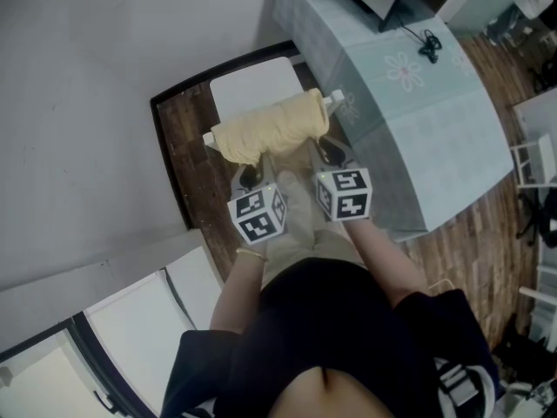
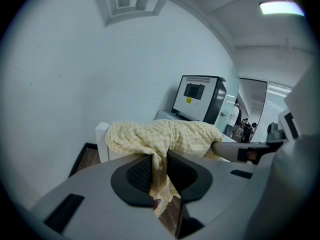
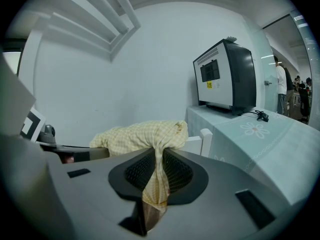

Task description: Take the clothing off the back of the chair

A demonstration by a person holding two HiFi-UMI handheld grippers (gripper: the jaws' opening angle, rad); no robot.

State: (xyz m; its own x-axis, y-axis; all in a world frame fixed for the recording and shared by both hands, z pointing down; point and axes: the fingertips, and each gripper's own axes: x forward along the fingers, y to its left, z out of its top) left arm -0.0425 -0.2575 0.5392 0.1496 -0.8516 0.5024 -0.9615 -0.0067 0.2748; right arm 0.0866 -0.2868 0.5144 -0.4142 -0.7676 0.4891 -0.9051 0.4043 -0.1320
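Note:
A pale yellow checked garment (image 1: 271, 127) lies bunched over the back of a white chair (image 1: 252, 87), lifted a little off the rail. My left gripper (image 1: 249, 178) is shut on the garment's left part, with a fold of cloth (image 2: 159, 171) pinched between its black pads. My right gripper (image 1: 327, 153) is shut on the right part, where cloth (image 3: 158, 176) hangs down through its jaws. In each gripper view the garment (image 2: 170, 135) (image 3: 142, 135) stretches across to the other gripper. The chair's back post (image 3: 206, 138) shows to the right of the cloth.
A table with a light blue flowered cloth (image 1: 409, 111) stands right of the chair and carries a dark box-shaped machine (image 3: 225, 76). A grey wall (image 1: 87, 103) lies to the left. White panels (image 1: 139, 320) sit at lower left. People stand far off at the right (image 3: 282, 89).

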